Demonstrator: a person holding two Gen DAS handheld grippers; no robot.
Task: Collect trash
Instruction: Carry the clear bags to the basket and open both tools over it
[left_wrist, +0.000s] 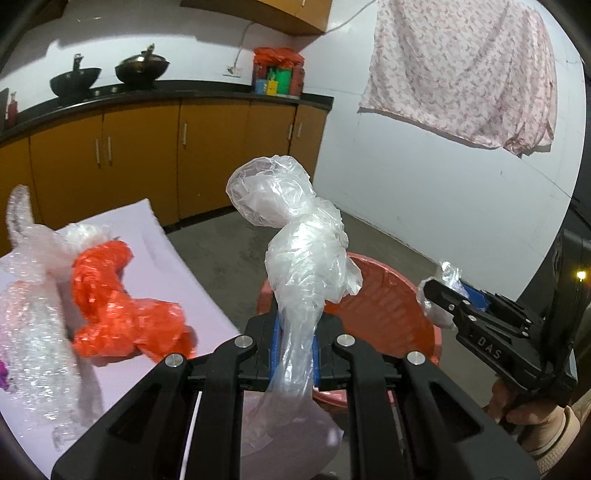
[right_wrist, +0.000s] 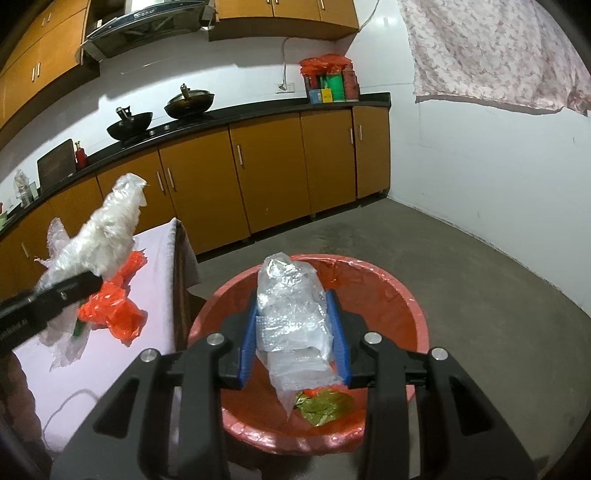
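My left gripper (left_wrist: 293, 332) is shut on a crumpled clear plastic bag (left_wrist: 295, 229) and holds it up between the table and the red bin (left_wrist: 391, 310). It also shows in the right wrist view (right_wrist: 99, 236). My right gripper (right_wrist: 295, 314) is shut on a wad of clear plastic wrap (right_wrist: 291, 306) directly above the red bin (right_wrist: 406, 306). The bin is lined with red plastic and holds green-gold foil trash (right_wrist: 321, 404). An orange plastic bag (left_wrist: 118, 306) and bubble wrap (left_wrist: 33, 306) lie on the table.
The table has a pale lilac cover (left_wrist: 155, 258) and stands left of the bin. Orange kitchen cabinets (right_wrist: 266, 166) with a black counter run along the back, with woks (right_wrist: 188, 101) on it. A floral cloth (left_wrist: 461, 70) hangs on the white wall. Grey concrete floor (right_wrist: 480, 295).
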